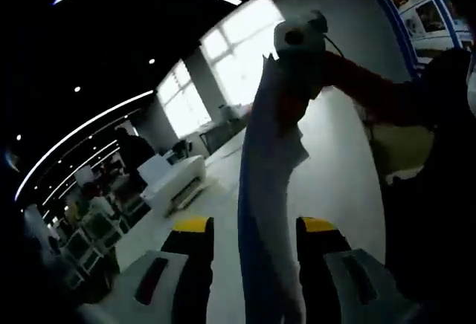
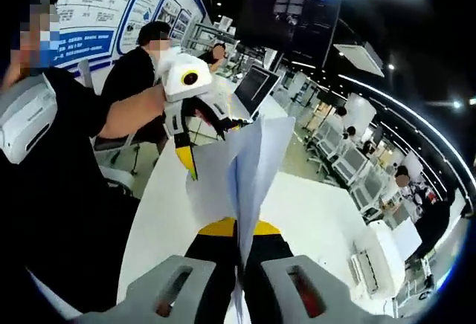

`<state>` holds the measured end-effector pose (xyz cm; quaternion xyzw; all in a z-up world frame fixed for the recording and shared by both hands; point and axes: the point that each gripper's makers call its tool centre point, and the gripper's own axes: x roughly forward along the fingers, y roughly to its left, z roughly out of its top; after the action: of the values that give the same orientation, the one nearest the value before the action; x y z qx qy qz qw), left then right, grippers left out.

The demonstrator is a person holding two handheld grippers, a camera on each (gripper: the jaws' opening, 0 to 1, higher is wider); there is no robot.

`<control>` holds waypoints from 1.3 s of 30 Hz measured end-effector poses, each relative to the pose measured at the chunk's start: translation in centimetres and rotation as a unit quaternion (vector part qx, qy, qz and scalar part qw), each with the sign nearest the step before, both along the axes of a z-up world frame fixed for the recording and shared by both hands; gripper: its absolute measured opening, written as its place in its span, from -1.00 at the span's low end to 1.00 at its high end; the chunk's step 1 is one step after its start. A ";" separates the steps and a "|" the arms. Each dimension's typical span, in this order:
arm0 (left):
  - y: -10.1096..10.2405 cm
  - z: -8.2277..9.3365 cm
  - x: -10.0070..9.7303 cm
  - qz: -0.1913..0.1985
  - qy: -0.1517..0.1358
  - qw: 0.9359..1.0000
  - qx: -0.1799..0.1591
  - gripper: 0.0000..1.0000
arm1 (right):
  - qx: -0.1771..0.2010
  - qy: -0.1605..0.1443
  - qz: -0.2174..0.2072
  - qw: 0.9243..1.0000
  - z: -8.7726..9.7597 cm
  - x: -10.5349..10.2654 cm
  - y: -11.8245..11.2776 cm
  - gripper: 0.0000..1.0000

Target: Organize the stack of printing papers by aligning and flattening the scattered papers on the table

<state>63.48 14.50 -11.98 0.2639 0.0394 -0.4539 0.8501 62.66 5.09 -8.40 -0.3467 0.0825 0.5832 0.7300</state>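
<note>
Right claw (image 2: 239, 246) is clenched on the near edge of the paper stack (image 2: 249, 168), lifted edge-on above the table (image 2: 312, 212). Left claw (image 1: 253, 227) straddles the same stack, jaws apart, likely to square the sheets.

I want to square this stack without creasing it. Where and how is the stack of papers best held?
By opposite edges, one gripper each side, as now: the right gripper pinches the near edge of the stack of papers edge-on, jaws flat against both faces, and the left gripper takes the far edge. The sheets stand upright and fan apart, so edge grips probably keep them together.
</note>
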 end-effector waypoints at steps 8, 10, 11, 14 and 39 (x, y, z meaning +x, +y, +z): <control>-2.3 -3.7 -0.1 -0.042 0.055 0.997 0.018 -0.58 | -0.038 -0.015 0.042 0.998 0.2 -1.8 1.3 -1.00; -2.8 -4.2 -0.5 -0.051 0.059 0.997 0.021 -0.87 | -0.040 -0.018 0.049 0.998 0.1 -2.2 1.6 -1.00; -3.4 -4.9 -0.9 -0.062 0.069 0.995 0.025 -0.88 | -0.050 -0.022 0.056 0.997 -0.2 -2.5 1.9 -1.00; -4.0 -5.5 -1.4 -0.074 0.075 0.994 0.021 -0.89 | -0.056 -0.038 0.056 0.996 -0.3 -2.3 2.1 -1.00; -2.1 1.1 -3.9 -0.148 0.106 0.958 -0.224 -0.91 | 0.462 0.078 0.085 0.880 8.3 -1.2 -5.0 0.57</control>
<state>59.55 12.42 -10.86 0.0202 -0.0123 -0.5972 0.8017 61.44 0.12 -0.13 0.0703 -0.1694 0.6399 0.7462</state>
